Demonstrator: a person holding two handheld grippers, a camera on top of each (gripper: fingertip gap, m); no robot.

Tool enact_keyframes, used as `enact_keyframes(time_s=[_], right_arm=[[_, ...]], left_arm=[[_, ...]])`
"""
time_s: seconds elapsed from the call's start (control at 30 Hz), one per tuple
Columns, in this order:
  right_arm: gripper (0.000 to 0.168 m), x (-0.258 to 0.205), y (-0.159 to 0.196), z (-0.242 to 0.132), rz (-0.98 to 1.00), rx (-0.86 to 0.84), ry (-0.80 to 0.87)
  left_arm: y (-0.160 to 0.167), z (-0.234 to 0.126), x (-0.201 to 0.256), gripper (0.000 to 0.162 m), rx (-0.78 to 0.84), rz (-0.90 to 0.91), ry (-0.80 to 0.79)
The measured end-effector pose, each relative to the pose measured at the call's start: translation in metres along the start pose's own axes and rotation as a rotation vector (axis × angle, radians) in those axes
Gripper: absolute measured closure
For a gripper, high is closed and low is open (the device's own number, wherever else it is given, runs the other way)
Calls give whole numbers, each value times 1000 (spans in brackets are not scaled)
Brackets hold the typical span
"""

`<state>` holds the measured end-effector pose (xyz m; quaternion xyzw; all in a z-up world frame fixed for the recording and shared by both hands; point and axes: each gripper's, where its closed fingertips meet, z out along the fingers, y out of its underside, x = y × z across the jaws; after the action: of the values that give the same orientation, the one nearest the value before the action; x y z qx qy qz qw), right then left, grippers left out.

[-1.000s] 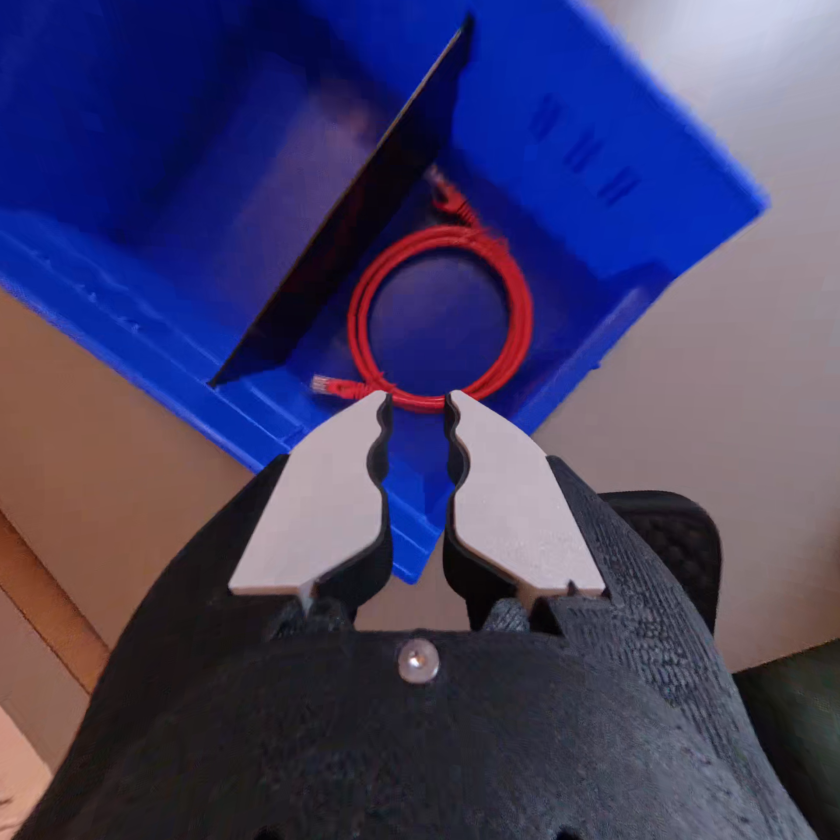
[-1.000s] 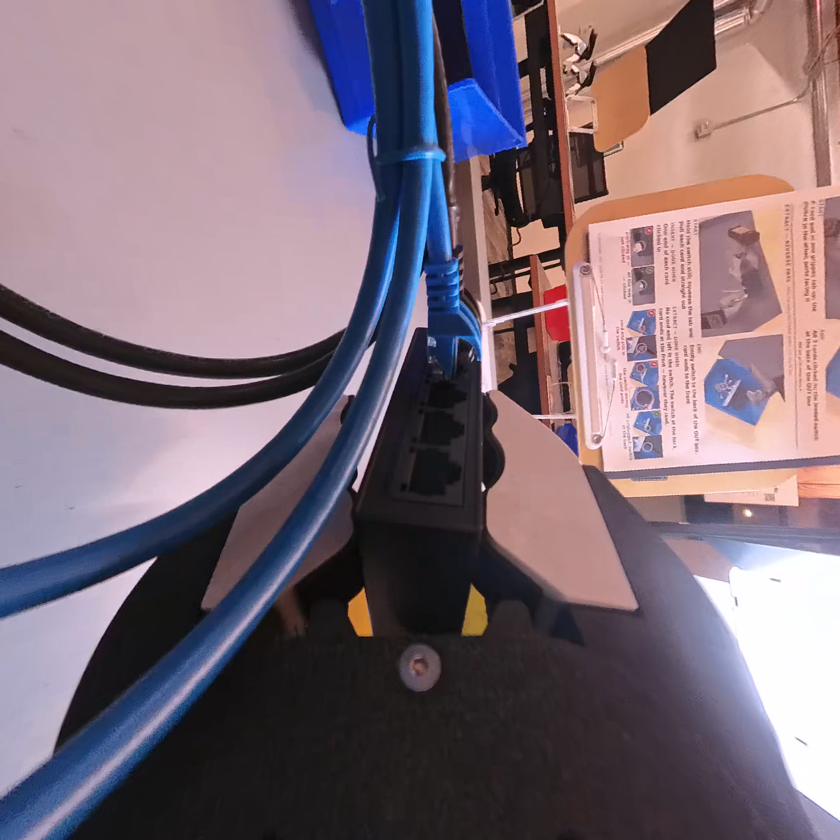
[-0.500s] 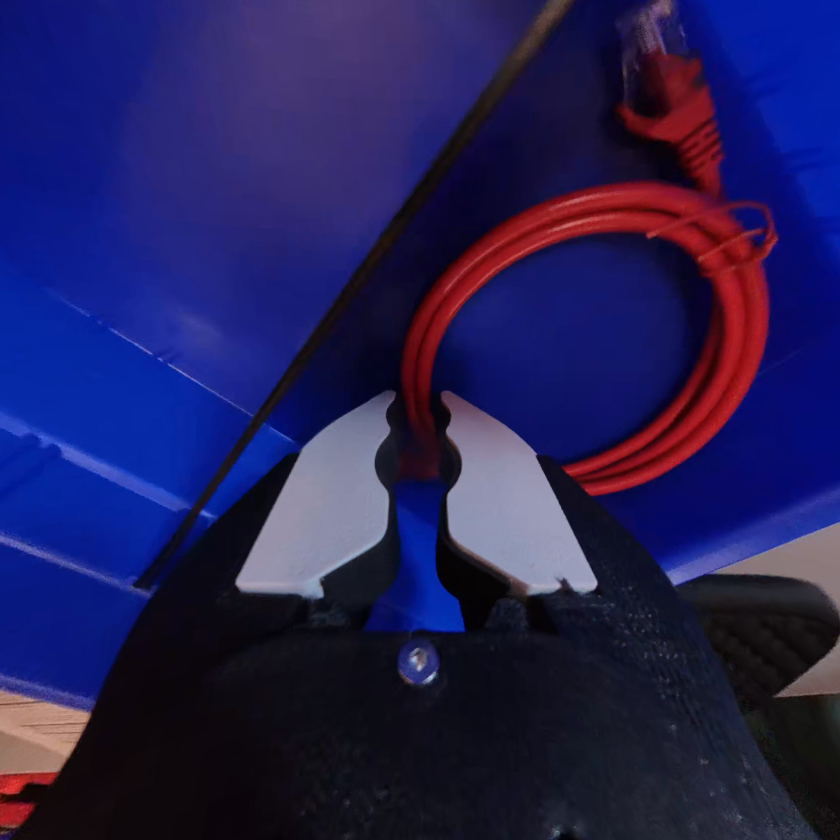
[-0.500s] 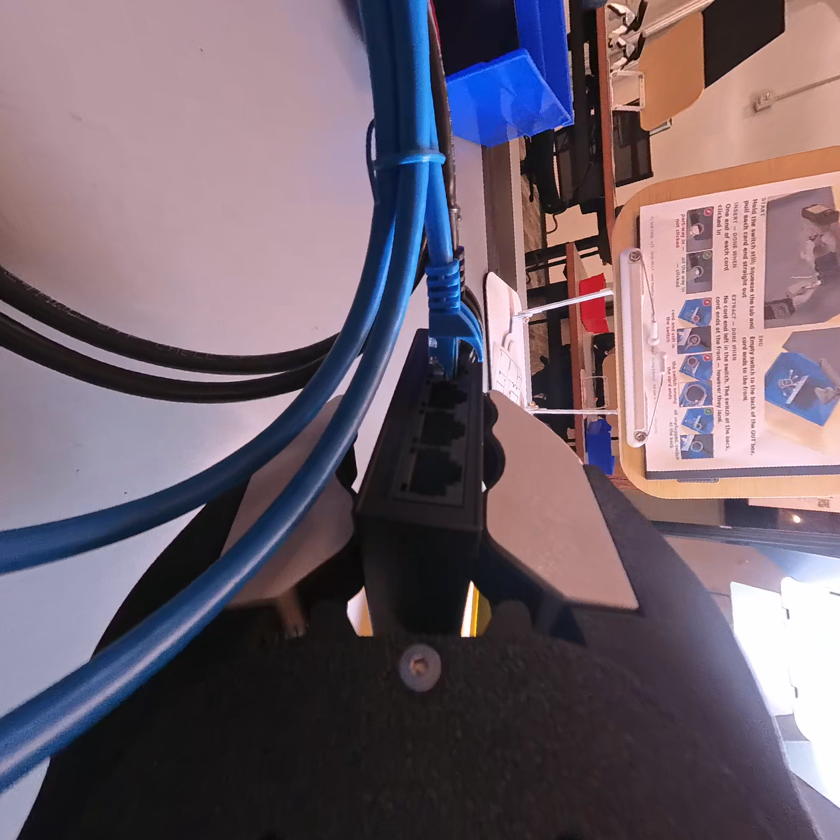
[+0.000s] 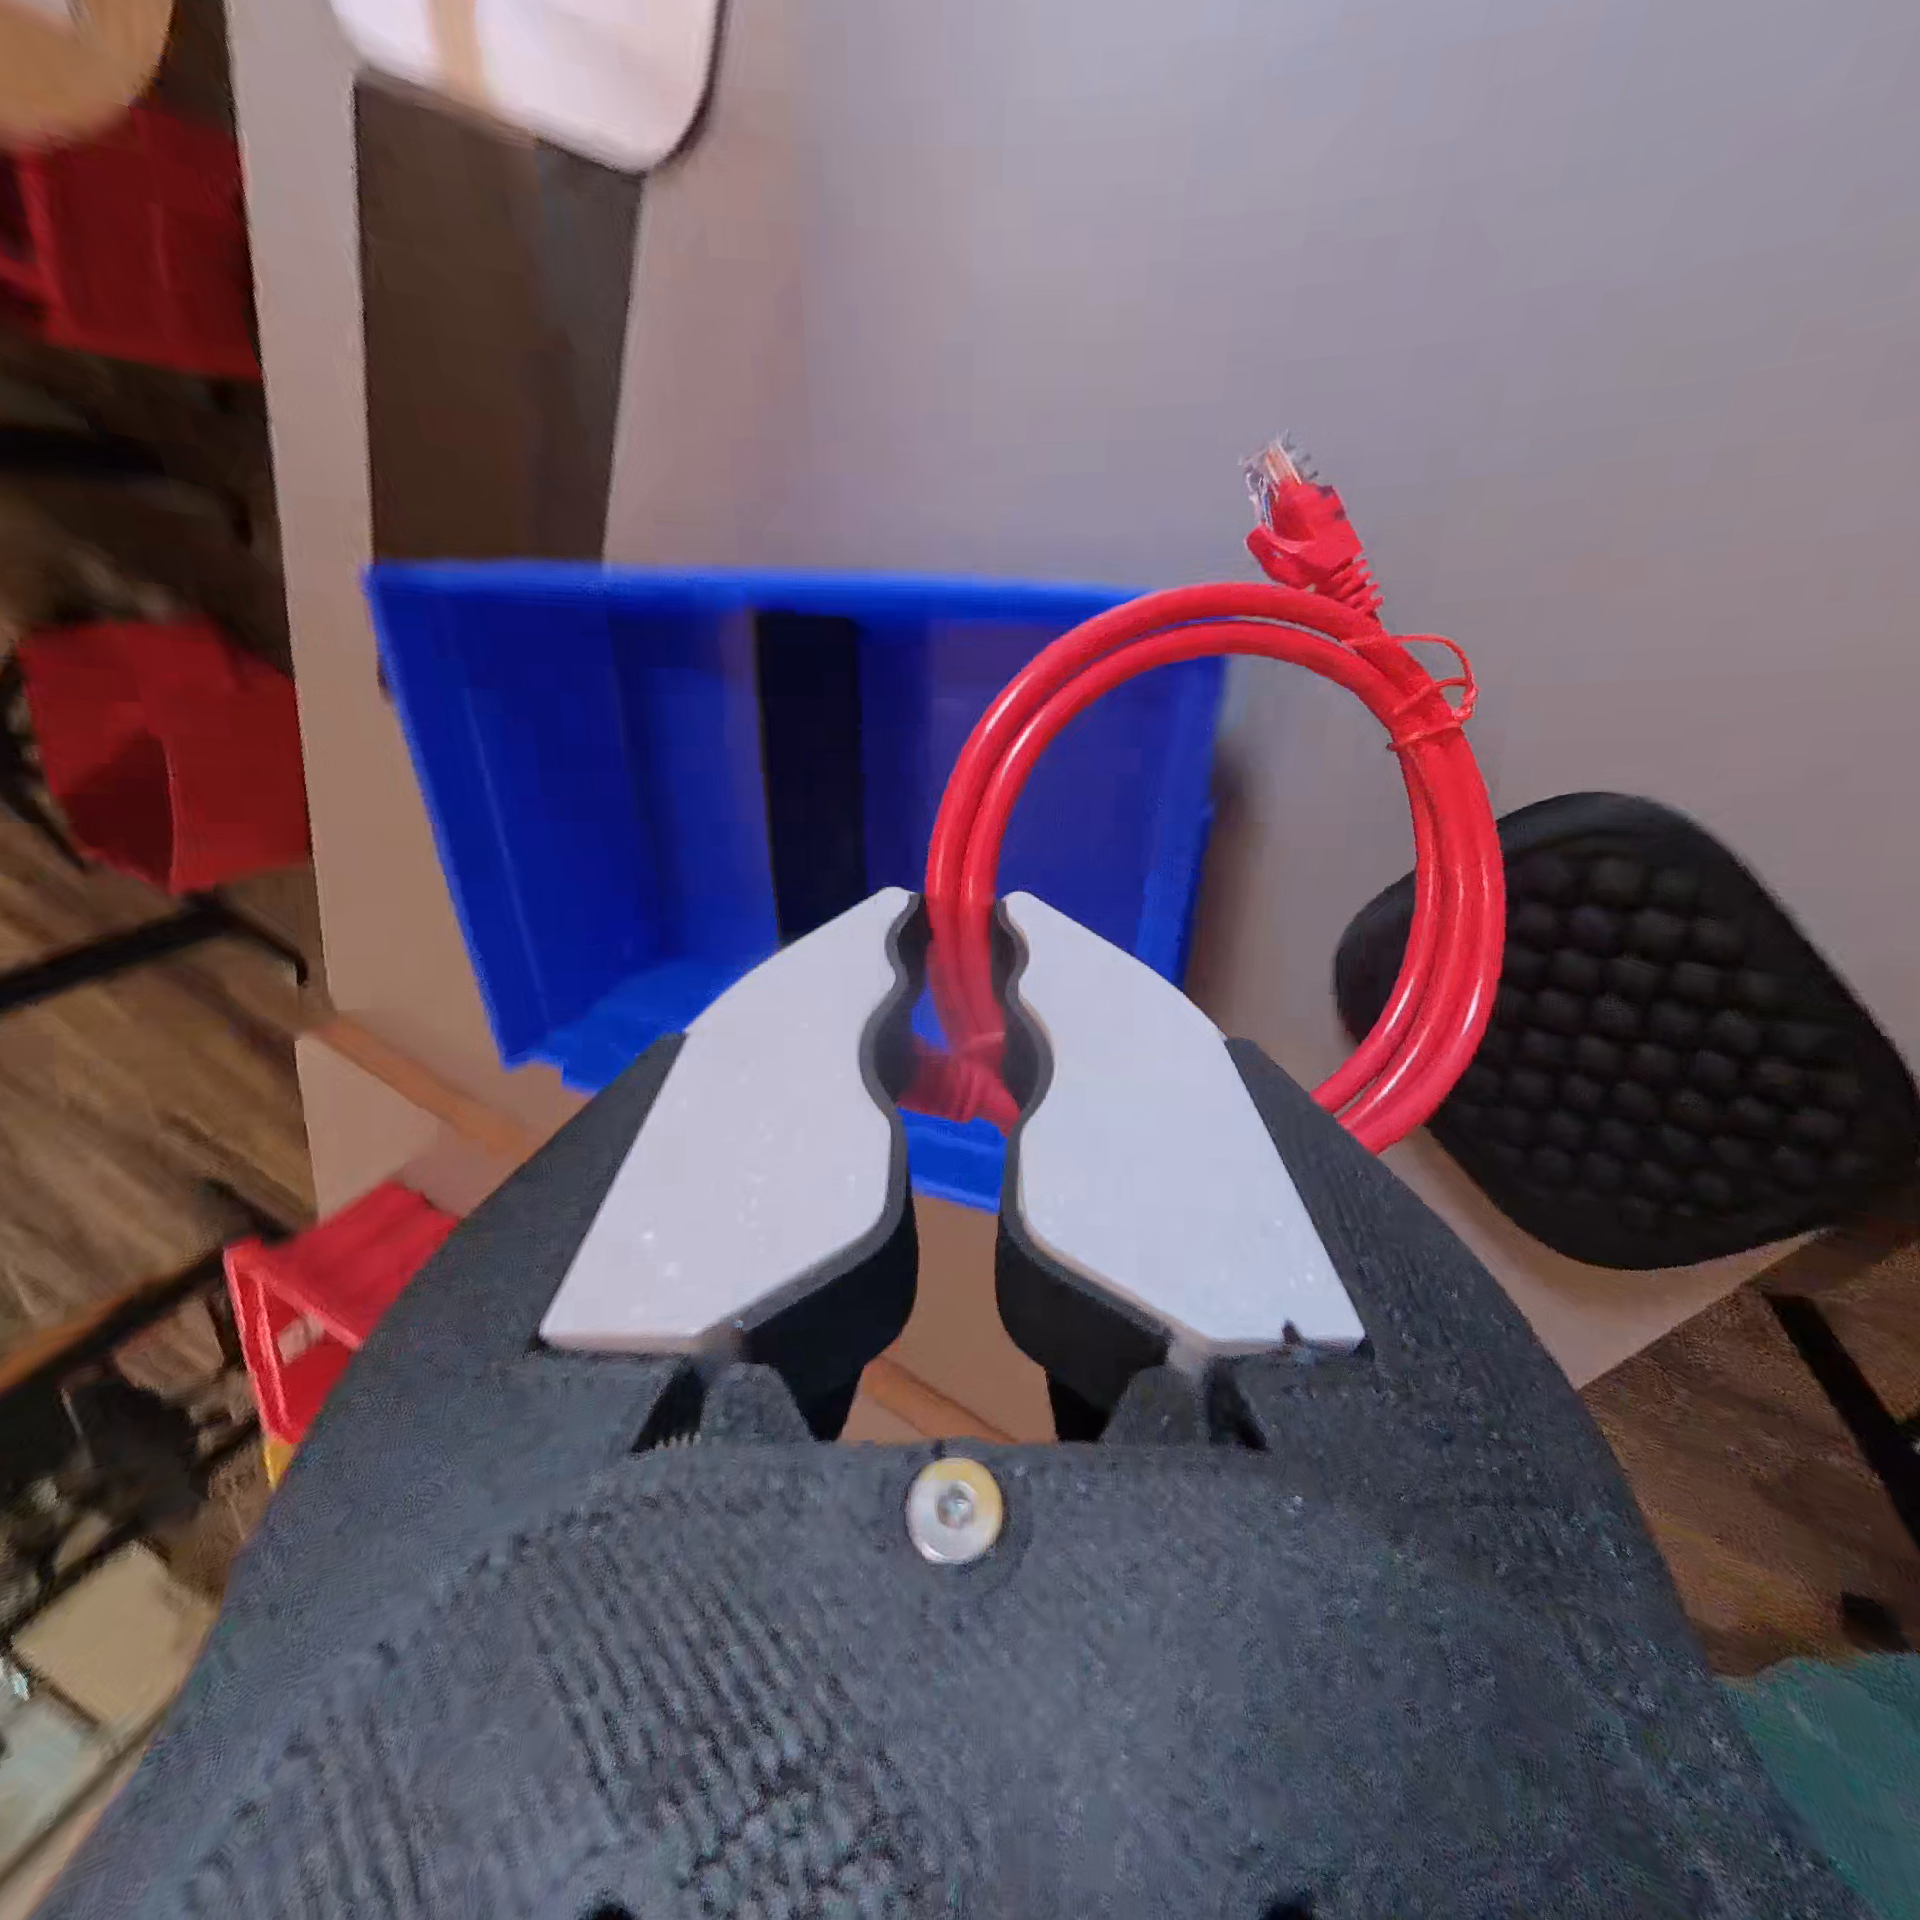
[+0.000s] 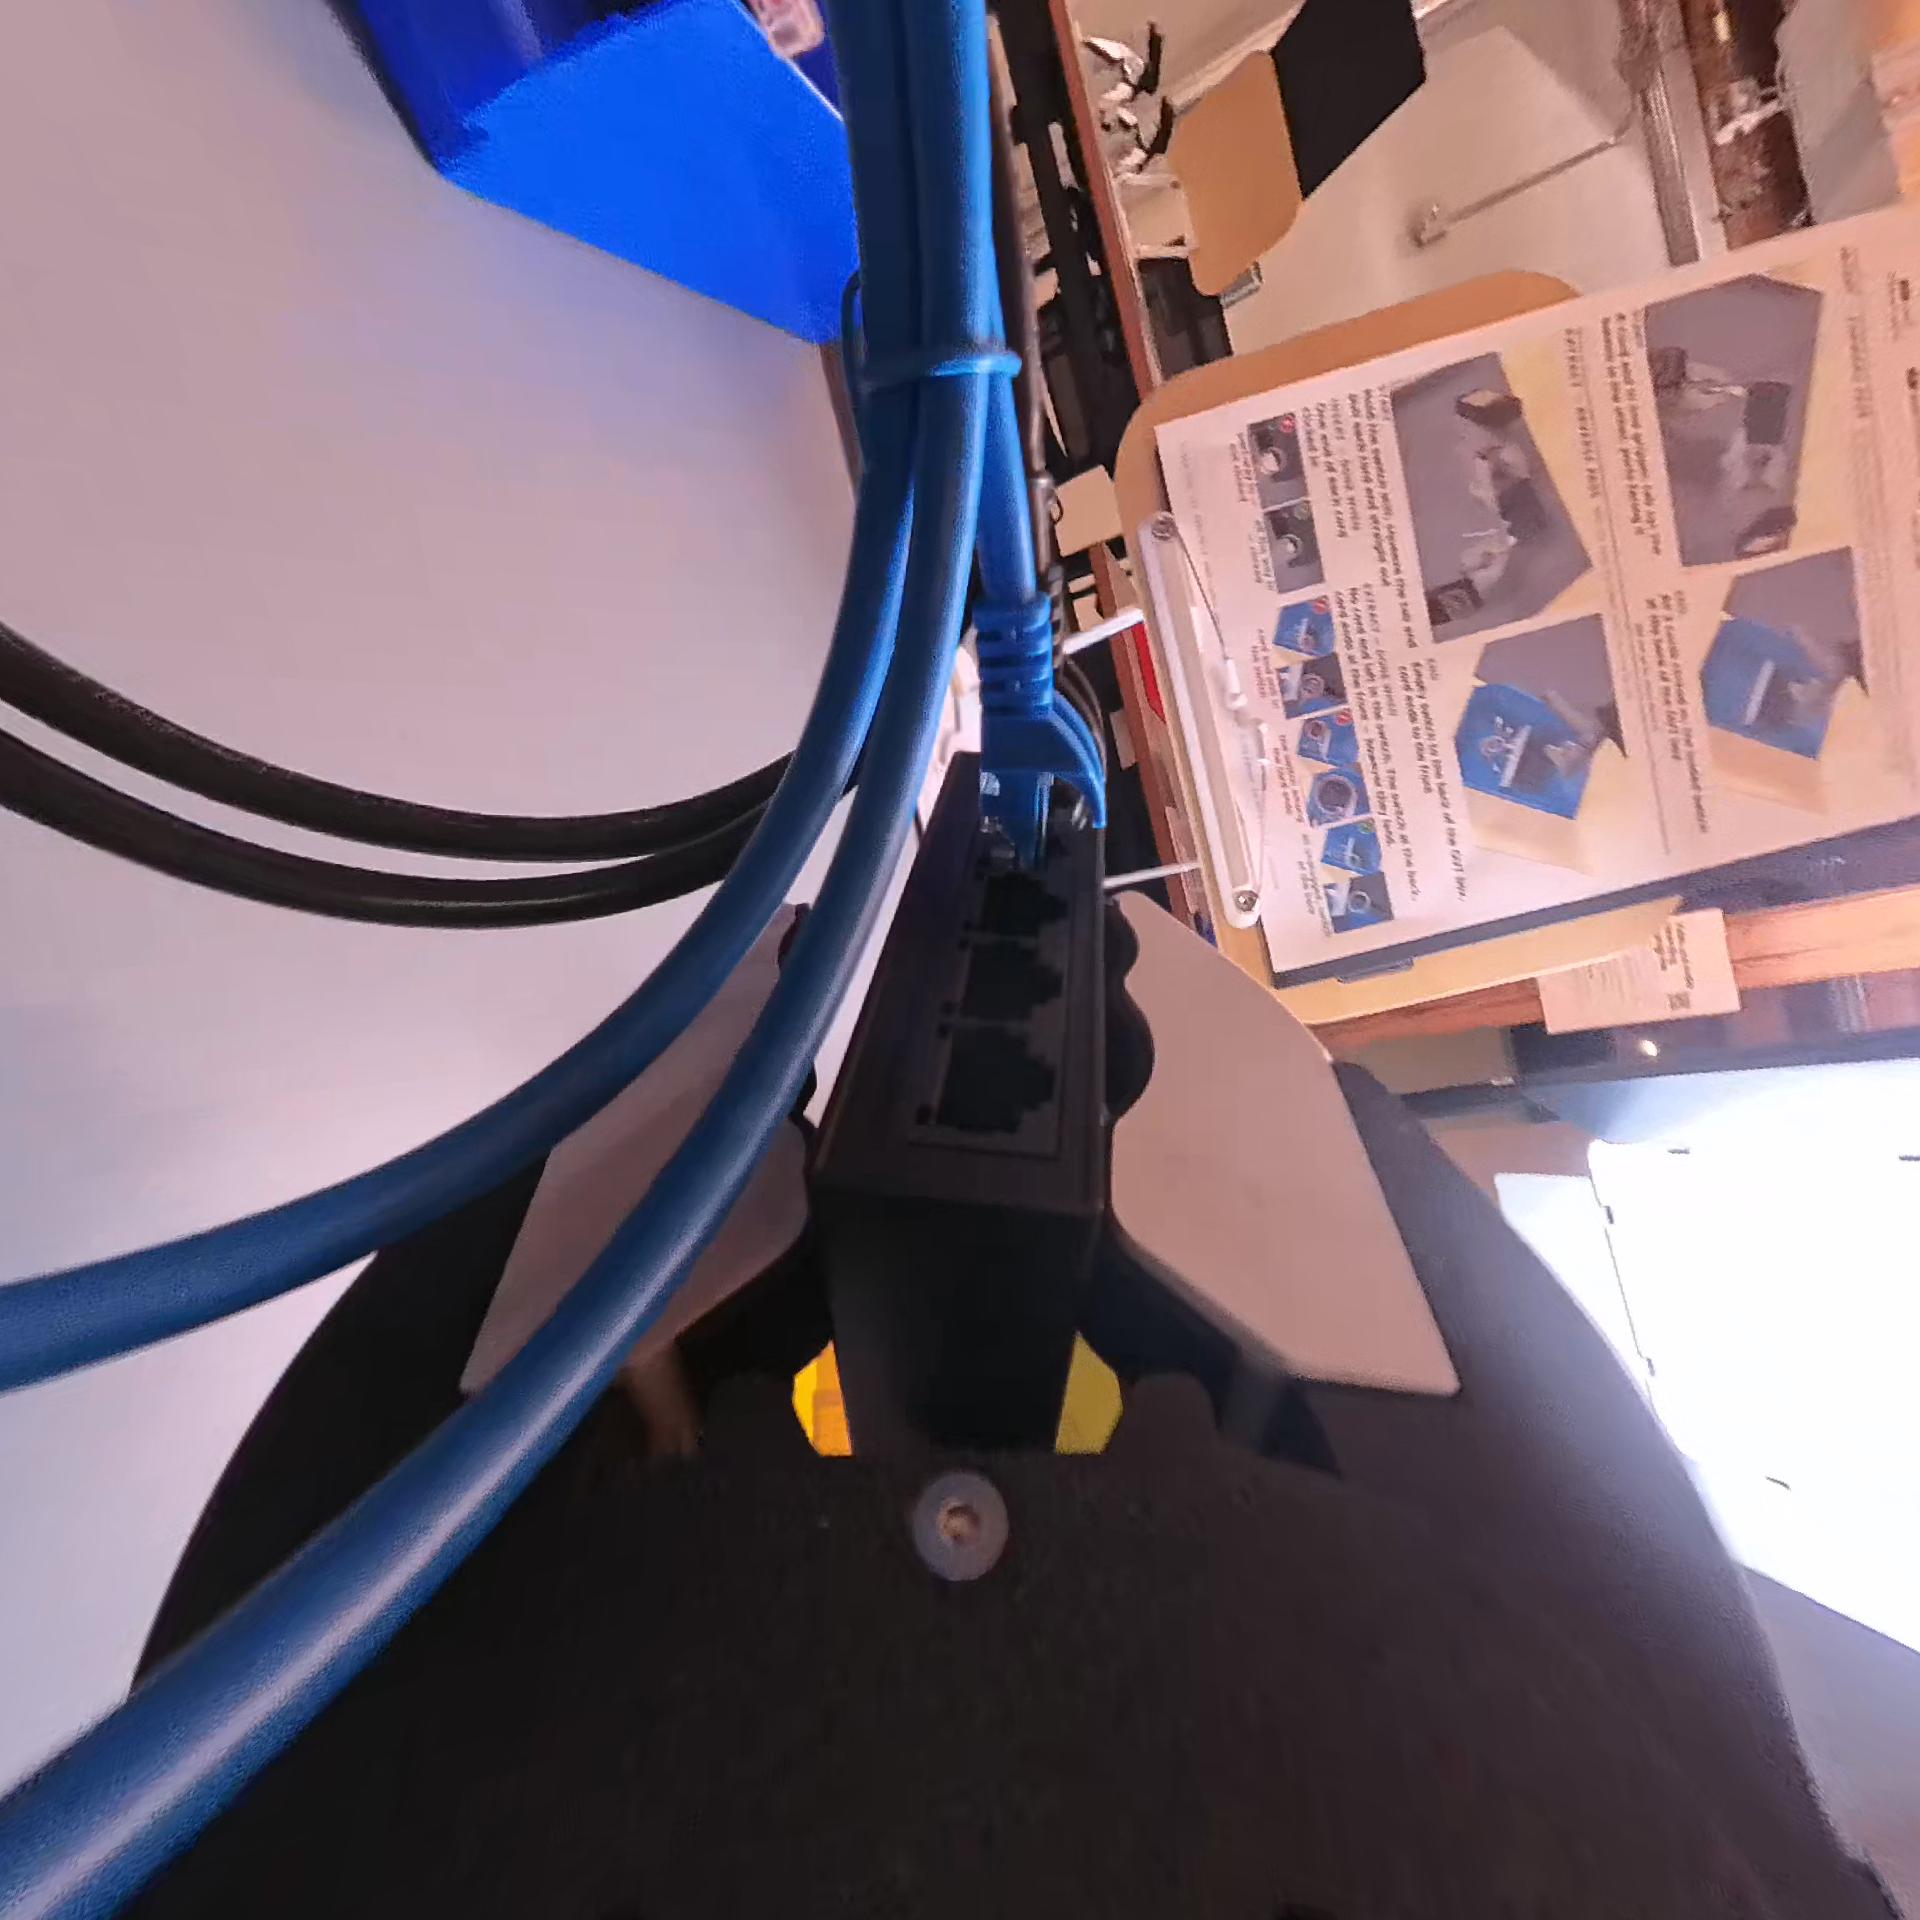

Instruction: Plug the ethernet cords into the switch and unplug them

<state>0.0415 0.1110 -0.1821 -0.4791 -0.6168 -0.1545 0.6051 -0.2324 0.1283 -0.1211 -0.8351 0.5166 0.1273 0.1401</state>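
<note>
My left gripper [image 5: 961, 909] is shut on a coiled red ethernet cord [image 5: 1455, 831] and holds it in the air in front of the blue bin [image 5: 623, 790]. One red plug [image 5: 1299, 520] sticks up free at the top of the coil. My right gripper [image 6: 956, 914] is shut on a black switch [image 6: 966, 1122], held edge-on. A blue ethernet cord [image 6: 904, 499] is plugged by its blue connector [image 6: 1023, 717] into the switch's far port. Three nearer ports are empty. A black cord [image 6: 364, 842] loops out to the left.
The blue bin with a black divider [image 5: 805, 769] stands on the white table [image 5: 1143, 260]; its corner also shows in the right wrist view [image 6: 644, 156]. A black mesh chair back [image 5: 1662, 1039] is at the right, red bins [image 5: 135, 748] at the left. An instruction board [image 6: 1558, 623] stands right of the switch.
My left gripper went into the blue bin, shut on the red cord coil and lifted it out and back. The right gripper kept holding the switch and turned slightly.
</note>
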Motion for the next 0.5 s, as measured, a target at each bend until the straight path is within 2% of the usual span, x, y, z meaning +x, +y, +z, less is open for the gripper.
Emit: enact_keyframes(time_s=[0.03, 0.17, 0.3, 0.4, 0.5], right_arm=[[115, 3, 3, -1, 0, -10, 12], [115, 15, 19, -4, 13, -47, 48], [115, 18, 34, 0, 33, -74, 55], [115, 16, 42, 3, 11, -98, 56], [115, 16, 47, 3, 7, -113, 61]], left_arm=[[-12, -1, 14, 150, 27, 44, 32], [-50, 11, 121, 150, 131, 373, 341], [-65, 62, 210, 150, 127, 556, 524], [-79, 92, 235, 148, 182, 531, 537], [-92, 84, 226, 143, 332, 364, 547]])
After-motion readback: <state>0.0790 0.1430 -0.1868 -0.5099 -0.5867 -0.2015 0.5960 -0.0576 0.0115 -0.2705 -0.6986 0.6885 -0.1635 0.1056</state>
